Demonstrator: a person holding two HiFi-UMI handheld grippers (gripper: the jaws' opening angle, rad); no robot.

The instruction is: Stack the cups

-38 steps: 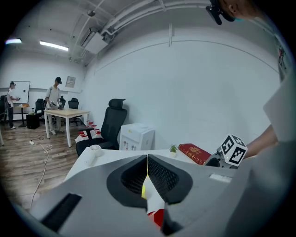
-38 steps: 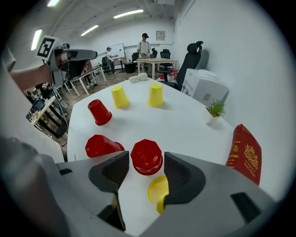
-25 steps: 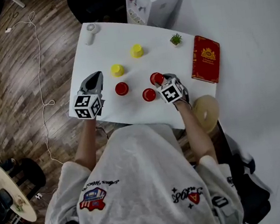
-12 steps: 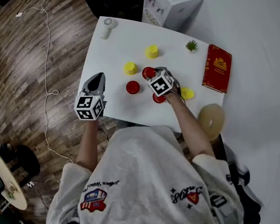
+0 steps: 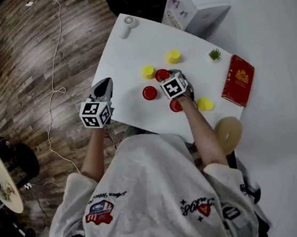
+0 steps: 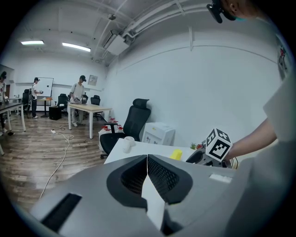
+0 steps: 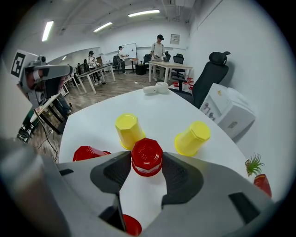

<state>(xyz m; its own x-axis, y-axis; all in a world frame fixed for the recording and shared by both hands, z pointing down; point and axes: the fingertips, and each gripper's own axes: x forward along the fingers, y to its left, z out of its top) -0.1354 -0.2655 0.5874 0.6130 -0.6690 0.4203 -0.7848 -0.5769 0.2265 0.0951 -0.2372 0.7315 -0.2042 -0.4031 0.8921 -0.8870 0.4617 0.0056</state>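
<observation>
Red plastic cup (image 7: 147,156), inverted, is clamped between the right gripper (image 7: 147,163) jaws, just beside a yellow cup (image 7: 128,130) over the white table (image 7: 99,121). Judged light, thin-walled and crushable: grip mid-wall, gently. Left gripper (image 6: 147,158) is closed and empty.

Probably an open office: desks (image 6: 89,107), swivel chairs (image 6: 137,118), a whiteboard (image 6: 46,86), ceiling strip lights (image 6: 76,46).
</observation>
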